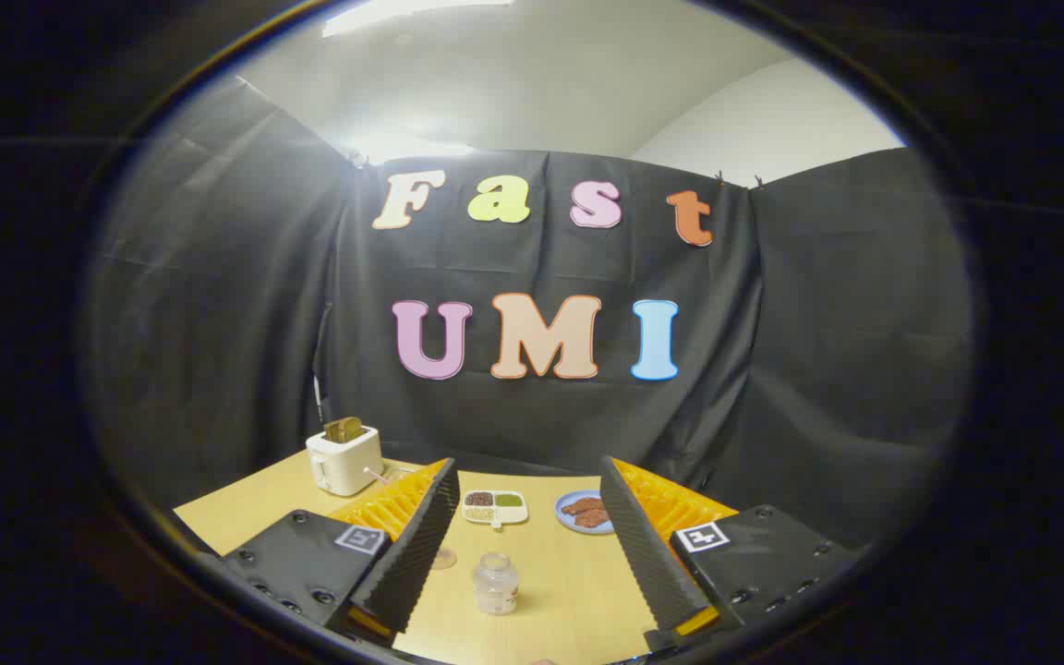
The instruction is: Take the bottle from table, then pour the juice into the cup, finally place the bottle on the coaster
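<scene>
Nothing done yet, judging by the layout. Tool (pixel 532 545) fingers are held apart, gripping nothing. Bottle (pixel 495 584) stands upright on the desk (pixel 569 591) between them, ungrasped. Grasp, pour and coaster placement remain.

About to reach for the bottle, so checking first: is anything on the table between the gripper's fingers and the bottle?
Nothing visible. The hand-held gripper is open, and the bottle stands between its fingers on bare table. The divided dish and the plate lie beyond it.
</scene>
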Available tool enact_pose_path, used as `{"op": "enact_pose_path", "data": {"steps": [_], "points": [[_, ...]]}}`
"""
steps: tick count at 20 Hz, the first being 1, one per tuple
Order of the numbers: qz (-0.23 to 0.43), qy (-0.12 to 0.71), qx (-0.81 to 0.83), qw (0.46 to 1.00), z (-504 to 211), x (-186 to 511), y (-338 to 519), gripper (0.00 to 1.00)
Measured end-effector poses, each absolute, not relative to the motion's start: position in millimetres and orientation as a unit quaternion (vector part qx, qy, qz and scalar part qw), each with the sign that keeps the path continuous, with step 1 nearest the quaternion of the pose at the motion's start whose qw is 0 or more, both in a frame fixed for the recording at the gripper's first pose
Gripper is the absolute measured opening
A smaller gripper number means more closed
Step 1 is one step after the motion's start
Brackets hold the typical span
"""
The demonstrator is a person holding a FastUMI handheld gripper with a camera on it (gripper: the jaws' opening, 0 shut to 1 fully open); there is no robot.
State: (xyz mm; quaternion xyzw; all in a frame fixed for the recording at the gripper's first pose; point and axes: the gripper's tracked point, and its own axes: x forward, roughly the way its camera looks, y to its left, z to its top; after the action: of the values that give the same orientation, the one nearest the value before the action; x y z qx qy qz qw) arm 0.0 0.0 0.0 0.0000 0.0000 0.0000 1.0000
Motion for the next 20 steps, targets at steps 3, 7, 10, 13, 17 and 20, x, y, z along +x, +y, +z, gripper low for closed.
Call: {"op": "enact_pose_path", "data": {"steps": [3,7,10,13,17,20], "points": [[0.003,0.000,-0.003,1.000,-1,-1,3,0.97],[0.007,-0.005,-0.001,1.000,-2,1,4,0.97],[0.006,-0.006,-0.013,1.000,-3,1,5,0.97],[0.006,-0.003,-0.020,1.000,-10,0,8,0.97],[0.011,-0.011,-0.016,1.000,-14,0,15,0.97],[0.020,-0.014,-0.011,1.000,-19,-5,22,0.97]]}}
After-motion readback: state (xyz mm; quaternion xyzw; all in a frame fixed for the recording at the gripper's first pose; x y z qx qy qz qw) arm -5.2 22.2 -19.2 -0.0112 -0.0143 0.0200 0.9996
